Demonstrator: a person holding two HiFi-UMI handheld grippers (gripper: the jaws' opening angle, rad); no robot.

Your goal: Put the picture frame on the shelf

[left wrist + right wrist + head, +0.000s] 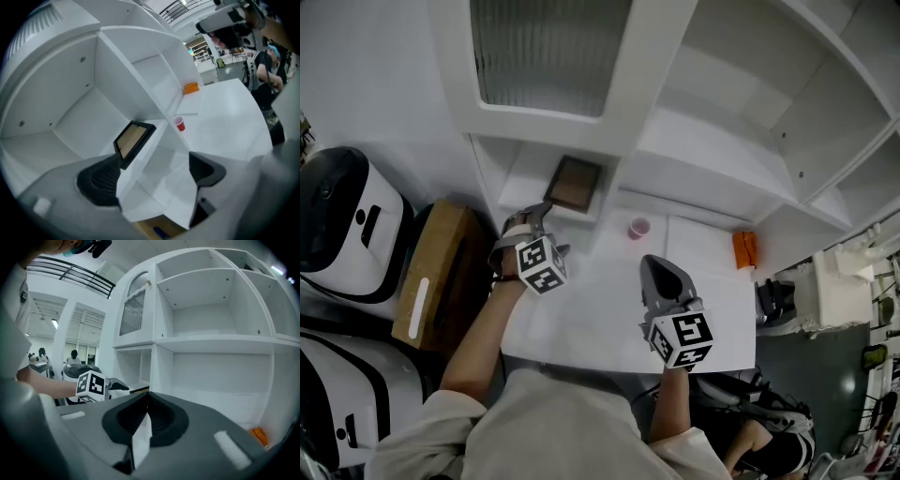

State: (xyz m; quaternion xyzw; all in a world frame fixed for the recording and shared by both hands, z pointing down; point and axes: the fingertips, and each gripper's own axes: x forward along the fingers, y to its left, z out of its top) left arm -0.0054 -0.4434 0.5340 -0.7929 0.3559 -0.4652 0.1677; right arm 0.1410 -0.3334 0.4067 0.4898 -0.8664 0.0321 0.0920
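Left gripper [152, 172] jaws wide apart, nothing between them, parked just in front of the picture frame [132, 141] and clear of it. Frame is dark-edged with a tan face and stands tilted in the low left compartment of the white shelf unit [727, 141], below the ribbed-glass door [546, 52]. Right gripper [146, 401] jaws closed together and empty, over the white counter [609, 314]. Red cup [638, 227] sits on the counter near the shelf divider, orange object [744, 248] at the right end. Cardboard box [431, 272] left of the counter.
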